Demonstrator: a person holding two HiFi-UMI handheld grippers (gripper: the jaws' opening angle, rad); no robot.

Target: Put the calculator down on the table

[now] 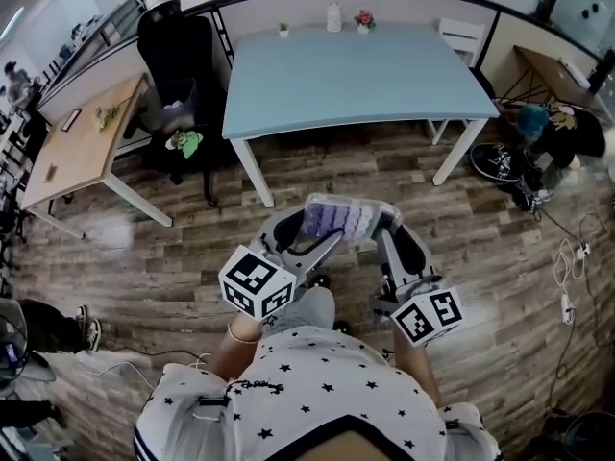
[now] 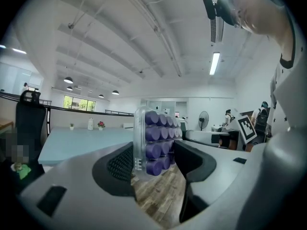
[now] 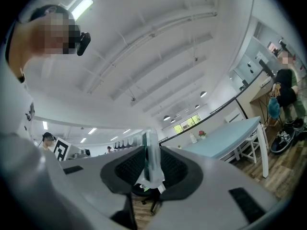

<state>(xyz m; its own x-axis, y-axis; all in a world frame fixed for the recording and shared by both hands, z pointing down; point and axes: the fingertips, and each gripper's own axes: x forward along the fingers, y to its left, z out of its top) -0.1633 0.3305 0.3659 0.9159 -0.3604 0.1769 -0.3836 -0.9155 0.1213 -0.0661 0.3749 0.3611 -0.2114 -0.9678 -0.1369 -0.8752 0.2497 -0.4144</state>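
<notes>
Your left gripper clamps wide across the clear-cased, purple-keyed plastic calculator; your right gripper pinches its thin edge. Long axis spans between them, keys upward.

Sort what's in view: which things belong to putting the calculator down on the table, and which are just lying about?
Part of the job:
- calculator, held above the floor
- left gripper and right gripper, both clamped on it
- light blue table

Just lying about:
- black chair
- wooden desk
- flower pot and white bottle on the blue table
- shoes
</notes>
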